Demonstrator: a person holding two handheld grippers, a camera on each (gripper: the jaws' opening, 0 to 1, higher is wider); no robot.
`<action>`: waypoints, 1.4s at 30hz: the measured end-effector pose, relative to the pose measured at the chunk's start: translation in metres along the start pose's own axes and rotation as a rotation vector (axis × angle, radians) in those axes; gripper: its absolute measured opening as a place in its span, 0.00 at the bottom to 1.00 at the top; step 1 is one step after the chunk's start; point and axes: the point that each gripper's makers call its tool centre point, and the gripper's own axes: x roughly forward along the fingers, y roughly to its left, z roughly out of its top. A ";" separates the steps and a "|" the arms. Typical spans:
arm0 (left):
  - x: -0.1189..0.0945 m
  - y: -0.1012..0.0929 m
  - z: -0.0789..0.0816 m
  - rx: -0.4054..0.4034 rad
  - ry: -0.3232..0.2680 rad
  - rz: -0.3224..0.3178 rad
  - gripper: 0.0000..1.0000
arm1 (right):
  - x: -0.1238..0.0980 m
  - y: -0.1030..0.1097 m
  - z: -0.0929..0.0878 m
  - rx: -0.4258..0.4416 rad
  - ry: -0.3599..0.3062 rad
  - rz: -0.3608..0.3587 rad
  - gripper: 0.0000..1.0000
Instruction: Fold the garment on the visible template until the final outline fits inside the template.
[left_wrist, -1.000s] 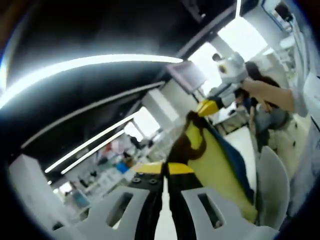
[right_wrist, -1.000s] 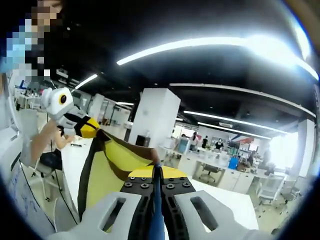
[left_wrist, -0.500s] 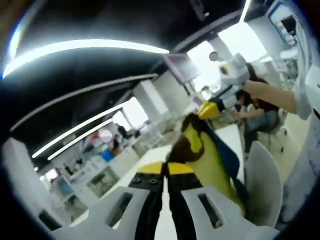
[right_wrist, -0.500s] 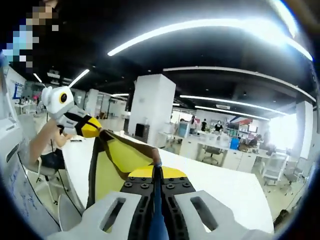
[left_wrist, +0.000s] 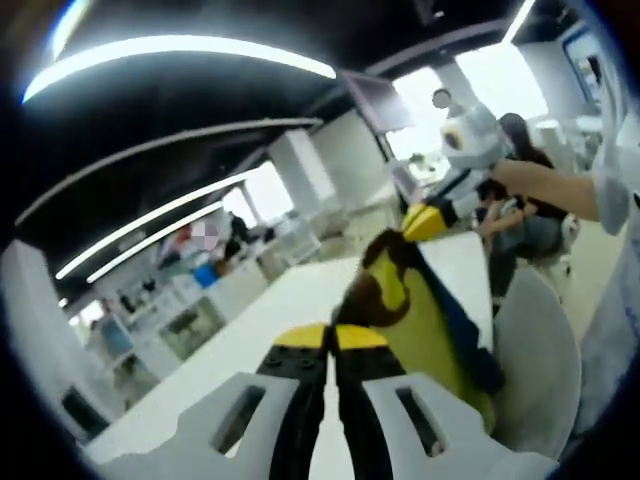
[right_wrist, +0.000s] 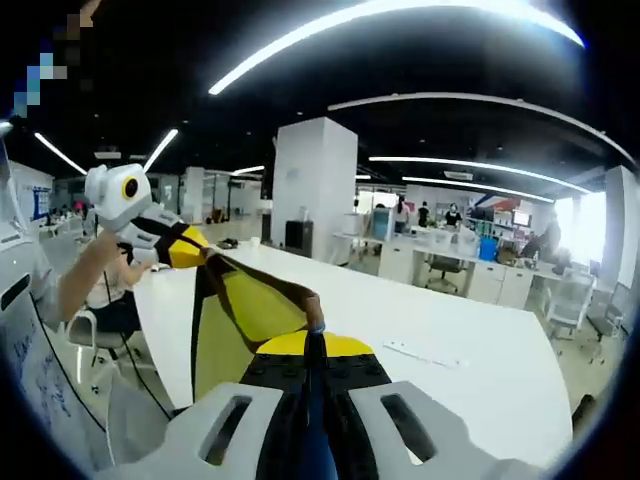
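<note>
The garment (left_wrist: 420, 310) hung in the air between the two grippers, stretched out as a yellow panel with dark brown and blue edging. The left gripper (left_wrist: 332, 335) had its fingers pressed together on one corner of the cloth, which ran up and away from the tips toward the right gripper (left_wrist: 425, 222), seen beyond it in the person's hand (left_wrist: 520, 180). In the right gripper view the same held: the right gripper (right_wrist: 315, 342) was clamped on a brown-trimmed corner just past its tips, and the cloth ran off to the left gripper (right_wrist: 185, 250) at the far end.

Below and ahead of the fingers lay the white surface (right_wrist: 440, 330), with nothing on the part in view. No template could be made out on it in either view.

Judged from this, the folding had hardly begun, or was between folds: the garment was lifted well off the surface and spread taut. Laying it down, making the folds and checking the outline against the template all seemed left to do.
</note>
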 end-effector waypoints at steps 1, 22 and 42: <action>0.004 0.001 -0.003 -0.009 0.006 0.002 0.00 | 0.002 -0.002 -0.002 0.004 0.003 0.005 0.03; 0.056 0.025 -0.076 -0.142 0.163 0.045 0.00 | 0.071 -0.047 -0.064 0.047 0.115 0.108 0.03; 0.107 0.056 -0.167 -0.242 0.314 0.054 0.00 | 0.149 -0.087 -0.118 0.091 0.169 0.155 0.03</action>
